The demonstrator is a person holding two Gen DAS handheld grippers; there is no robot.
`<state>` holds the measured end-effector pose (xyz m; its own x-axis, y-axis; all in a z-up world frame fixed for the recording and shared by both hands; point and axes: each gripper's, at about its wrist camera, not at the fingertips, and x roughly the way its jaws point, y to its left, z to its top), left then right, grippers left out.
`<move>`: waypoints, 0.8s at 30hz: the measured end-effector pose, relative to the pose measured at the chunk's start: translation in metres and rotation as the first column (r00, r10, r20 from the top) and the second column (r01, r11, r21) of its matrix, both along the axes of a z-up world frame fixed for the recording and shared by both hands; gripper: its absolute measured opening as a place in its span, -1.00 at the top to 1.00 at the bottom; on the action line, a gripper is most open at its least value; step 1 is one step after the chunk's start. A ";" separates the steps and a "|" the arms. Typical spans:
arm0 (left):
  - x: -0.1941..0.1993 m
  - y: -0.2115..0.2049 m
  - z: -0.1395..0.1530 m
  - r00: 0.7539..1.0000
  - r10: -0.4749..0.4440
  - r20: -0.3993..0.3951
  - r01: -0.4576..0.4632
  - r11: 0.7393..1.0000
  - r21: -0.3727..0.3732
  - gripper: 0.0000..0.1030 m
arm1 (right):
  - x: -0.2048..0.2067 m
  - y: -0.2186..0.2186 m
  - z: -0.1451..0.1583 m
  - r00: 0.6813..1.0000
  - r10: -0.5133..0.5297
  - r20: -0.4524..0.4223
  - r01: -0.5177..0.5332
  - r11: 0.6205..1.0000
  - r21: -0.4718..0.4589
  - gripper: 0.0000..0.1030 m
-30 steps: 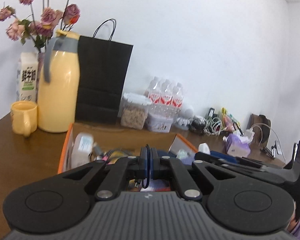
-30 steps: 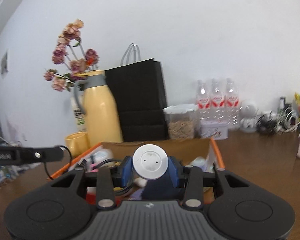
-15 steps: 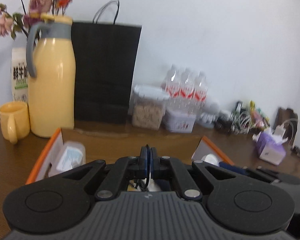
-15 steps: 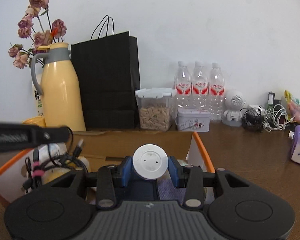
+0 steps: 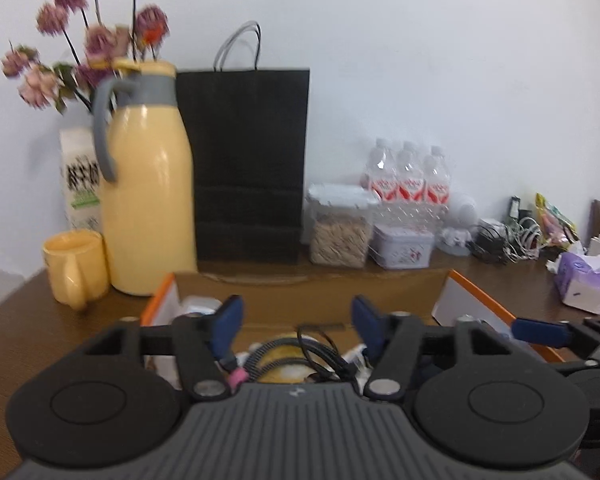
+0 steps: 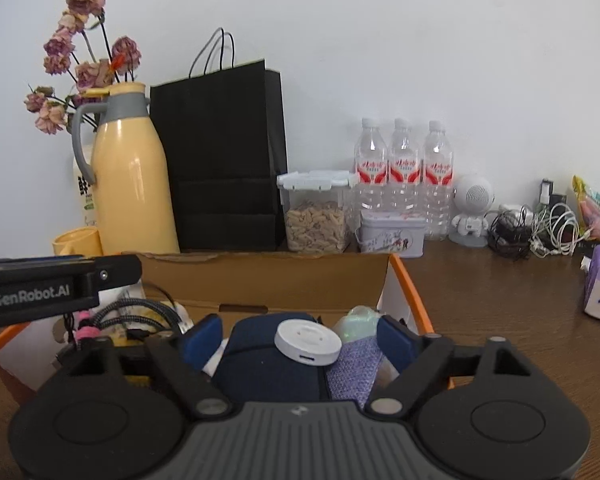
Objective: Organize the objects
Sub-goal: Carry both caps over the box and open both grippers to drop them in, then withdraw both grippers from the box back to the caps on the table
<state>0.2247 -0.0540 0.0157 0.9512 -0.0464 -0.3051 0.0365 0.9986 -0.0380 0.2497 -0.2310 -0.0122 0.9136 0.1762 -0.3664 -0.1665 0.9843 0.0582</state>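
An open cardboard box (image 6: 268,280) with orange edges sits on the brown table. My right gripper (image 6: 300,342) hangs over it, jaws opening, pads clear of everything. Between them a white round puck (image 6: 308,342) lies loose on a dark blue pouch (image 6: 260,364) inside the box. My left gripper (image 5: 296,322) is over the box's left part (image 5: 300,304), jaws also opening. A black cable bundle (image 5: 320,354) with a pink tie (image 5: 236,378) lies in the box below them, free of the pads. The left gripper (image 6: 40,292) also shows in the right wrist view.
Behind the box stand a yellow thermos (image 6: 132,176), a yellow mug (image 5: 74,268), a black paper bag (image 6: 220,160), a clear food container (image 6: 316,212), a tin (image 6: 392,234) and three water bottles (image 6: 404,168). Tangled chargers (image 6: 540,228) and a purple tissue pack (image 5: 584,284) lie to the right.
Both grippers went from shut to open. The left let go of the black cable, the right let go of the white puck, and both things now lie in the box.
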 end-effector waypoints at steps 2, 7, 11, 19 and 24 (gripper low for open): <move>-0.004 0.002 0.002 1.000 0.022 0.021 -0.022 1.000 -0.002 -0.99 | -0.003 -0.002 0.001 1.000 0.003 0.009 -0.003 1.000 0.015 -0.90; -0.010 0.004 0.004 0.998 0.039 0.044 -0.039 0.999 -0.003 -1.00 | -0.007 -0.004 0.003 1.000 0.006 0.025 -0.007 1.000 0.029 -1.00; -0.012 0.004 0.004 0.998 0.042 0.047 -0.042 0.999 -0.005 -1.00 | -0.009 -0.004 0.003 1.000 0.007 0.026 -0.008 1.000 0.027 -1.00; -0.024 0.008 0.007 0.996 0.041 0.074 -0.039 0.999 -0.019 -1.00 | -0.016 -0.006 0.006 0.999 -0.010 0.049 0.009 0.999 0.033 -1.00; -0.040 0.013 0.010 0.995 0.030 0.094 -0.028 0.999 -0.028 -1.00 | -0.030 -0.012 0.009 0.998 0.000 0.063 -0.002 0.999 0.036 -1.00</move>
